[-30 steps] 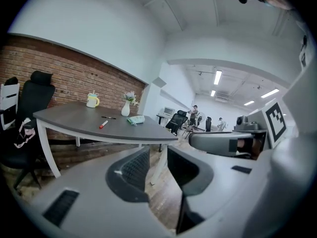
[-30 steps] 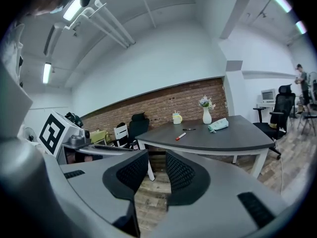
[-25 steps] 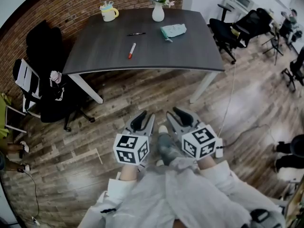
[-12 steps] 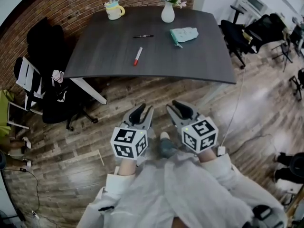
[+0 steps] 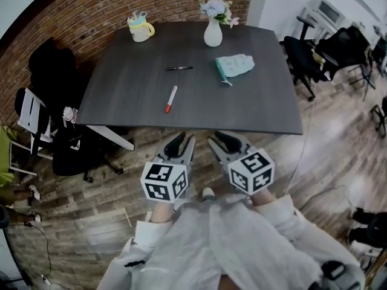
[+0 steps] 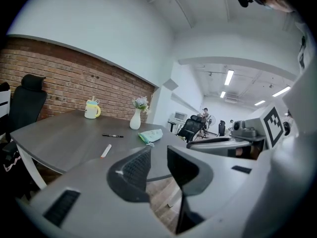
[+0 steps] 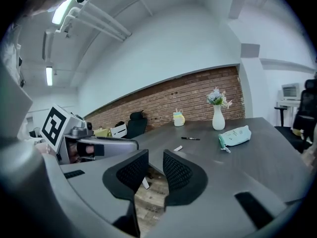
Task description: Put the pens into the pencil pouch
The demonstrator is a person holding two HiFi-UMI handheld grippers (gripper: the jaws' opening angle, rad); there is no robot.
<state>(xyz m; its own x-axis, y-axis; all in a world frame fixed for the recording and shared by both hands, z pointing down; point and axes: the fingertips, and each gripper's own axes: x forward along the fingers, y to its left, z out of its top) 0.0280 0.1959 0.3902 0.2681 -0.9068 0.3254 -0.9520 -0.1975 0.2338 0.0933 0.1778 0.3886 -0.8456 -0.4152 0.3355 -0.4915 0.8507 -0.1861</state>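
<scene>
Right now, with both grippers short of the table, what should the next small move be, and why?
Probably bring the left gripper forward over the table edge, toward the red-capped marker. It and the right gripper are open and empty, above the floor just short of the table, and that marker looks like the nearest pen.

An office: black swivel chairs (image 5: 305, 53), a grey table (image 5: 254, 101), brick wall (image 5: 84, 11), ceiling strip lights (image 6: 228, 77).

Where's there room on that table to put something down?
On the table, the near right corner in front of the pencil pouch is bare, as is the left side between the mug and the red-capped marker. Crowded: the far middle, with vase, black pen and pouch.
</scene>
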